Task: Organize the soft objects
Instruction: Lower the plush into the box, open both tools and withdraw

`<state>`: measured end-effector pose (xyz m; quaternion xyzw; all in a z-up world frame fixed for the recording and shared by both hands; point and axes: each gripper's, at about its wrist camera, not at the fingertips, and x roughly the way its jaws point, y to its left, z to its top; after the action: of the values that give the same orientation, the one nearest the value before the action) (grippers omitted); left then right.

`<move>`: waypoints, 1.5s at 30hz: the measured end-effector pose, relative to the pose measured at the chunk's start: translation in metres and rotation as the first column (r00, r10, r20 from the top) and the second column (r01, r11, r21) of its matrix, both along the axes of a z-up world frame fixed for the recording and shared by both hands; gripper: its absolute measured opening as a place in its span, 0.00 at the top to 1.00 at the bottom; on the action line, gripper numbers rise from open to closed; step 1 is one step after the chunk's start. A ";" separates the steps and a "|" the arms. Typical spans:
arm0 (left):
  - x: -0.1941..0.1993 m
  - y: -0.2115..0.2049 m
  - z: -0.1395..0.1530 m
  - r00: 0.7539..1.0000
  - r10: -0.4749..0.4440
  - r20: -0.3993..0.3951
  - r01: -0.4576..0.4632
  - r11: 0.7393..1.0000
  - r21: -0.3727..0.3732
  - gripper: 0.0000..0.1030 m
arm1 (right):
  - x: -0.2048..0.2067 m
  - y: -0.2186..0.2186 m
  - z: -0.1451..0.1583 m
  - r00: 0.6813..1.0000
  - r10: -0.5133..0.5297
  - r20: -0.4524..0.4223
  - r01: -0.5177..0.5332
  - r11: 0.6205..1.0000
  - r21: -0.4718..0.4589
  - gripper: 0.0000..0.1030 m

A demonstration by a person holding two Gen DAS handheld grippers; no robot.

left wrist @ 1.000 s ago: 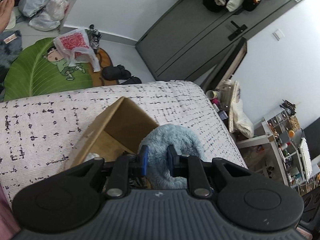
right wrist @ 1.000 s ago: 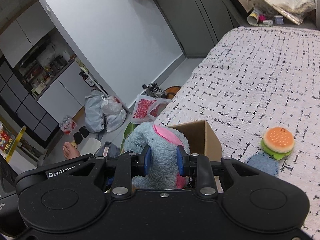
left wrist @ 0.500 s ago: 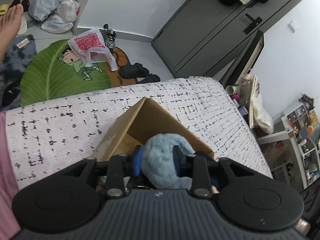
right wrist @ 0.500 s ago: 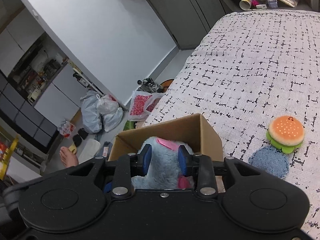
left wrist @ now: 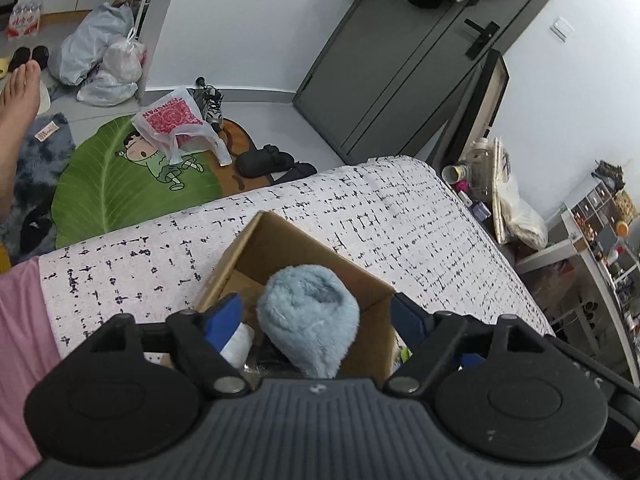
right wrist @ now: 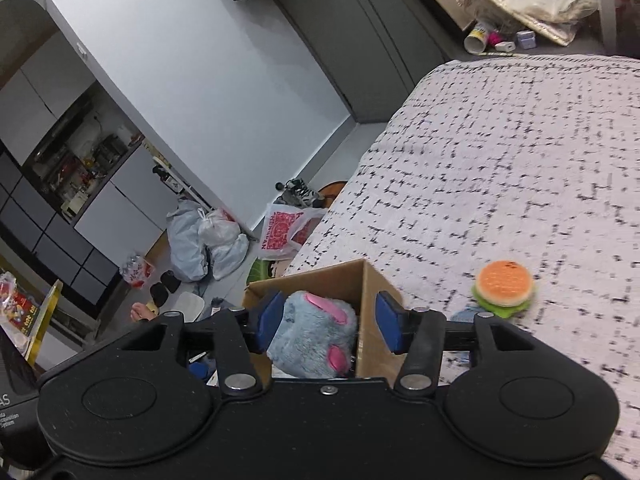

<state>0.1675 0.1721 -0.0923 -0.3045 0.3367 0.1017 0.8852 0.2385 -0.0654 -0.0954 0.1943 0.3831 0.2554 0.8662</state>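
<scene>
A light blue plush toy point(left wrist: 308, 320) with pink patches sits in an open cardboard box point(left wrist: 280, 244) on the bed. In the right wrist view the plush point(right wrist: 316, 328) rests in the same box point(right wrist: 340, 276). My left gripper point(left wrist: 316, 316) is open, its blue pads apart on either side of the plush. My right gripper point(right wrist: 330, 320) is open too, pads spread around the plush. A burger plush point(right wrist: 504, 286) lies on the bed to the right, beside a blue denim patch point(right wrist: 466, 314).
The bed cover point(left wrist: 400, 216) is white with black flecks. On the floor lie a green leaf mat point(left wrist: 120, 184), a red-printed plastic bag point(left wrist: 172, 116), shoes and grey bags point(left wrist: 100, 52). A grey wardrobe point(left wrist: 392, 60) stands behind. A bare foot point(left wrist: 16, 96) is at left.
Both grippers lowered the blue plush into the box, then opened and let it go. The plush now rests in the box between the spread pads.
</scene>
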 end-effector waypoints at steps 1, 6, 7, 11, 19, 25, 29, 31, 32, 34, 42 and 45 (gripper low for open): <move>-0.001 -0.004 0.002 1.000 -0.006 -0.003 0.006 1.000 0.008 0.22 | -0.002 -0.005 0.002 1.000 -0.008 0.001 0.008 1.000 -0.004 0.47; -0.007 -0.018 0.012 1.000 -0.016 -0.009 0.016 0.999 0.031 0.22 | -0.012 -0.026 0.008 1.000 -0.025 0.011 0.026 1.000 -0.014 0.41; -0.009 -0.022 0.014 1.000 -0.018 -0.008 0.019 0.999 0.037 0.22 | -0.014 -0.030 0.010 0.999 -0.029 0.014 0.029 0.999 -0.016 0.38; -0.014 -0.038 0.026 0.999 -0.038 -0.002 0.038 0.996 0.078 0.22 | -0.021 -0.048 0.017 0.999 -0.050 0.021 0.050 0.999 -0.021 0.29; -0.018 -0.075 0.035 0.997 -0.049 -0.055 0.058 0.979 0.193 0.10 | -0.028 -0.077 0.023 0.999 -0.043 0.019 0.044 0.998 -0.034 0.11; -0.023 -0.097 0.036 0.993 -0.079 -0.085 0.097 0.968 0.232 0.07 | -0.030 -0.092 0.023 1.000 -0.014 0.022 0.016 0.996 -0.087 0.04; -0.027 -0.108 0.032 0.990 -0.085 -0.112 0.109 0.968 0.227 0.07 | -0.029 -0.102 0.021 1.000 0.002 0.025 0.001 0.994 -0.112 0.03; -0.028 -0.113 0.030 0.989 -0.083 -0.123 0.109 0.968 0.224 0.07 | -0.028 -0.107 0.020 1.000 0.005 0.027 -0.002 0.993 -0.122 0.03; -0.029 -0.115 0.029 0.988 -0.079 -0.130 0.107 0.968 0.227 0.07 | -0.027 -0.109 0.020 1.000 0.010 0.028 -0.006 0.992 -0.126 0.03; -0.030 -0.120 0.027 0.988 -0.074 -0.138 0.105 0.967 0.233 0.07 | -0.027 -0.113 0.018 0.999 0.023 0.031 -0.019 0.991 -0.134 0.03; -0.025 -0.141 0.019 0.980 -0.074 -0.182 0.117 0.964 0.239 0.07 | -0.021 -0.122 0.011 0.996 0.080 0.039 -0.072 0.982 -0.175 0.03; -0.021 -0.148 0.016 0.978 -0.083 -0.192 0.129 0.961 0.243 0.07 | -0.016 -0.125 0.008 0.994 0.095 0.044 -0.086 0.978 -0.188 0.03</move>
<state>0.1464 0.0244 -0.0762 -0.1598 0.4156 0.1232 0.8869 0.2227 -0.1902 -0.0869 0.0882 0.3906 0.2628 0.8778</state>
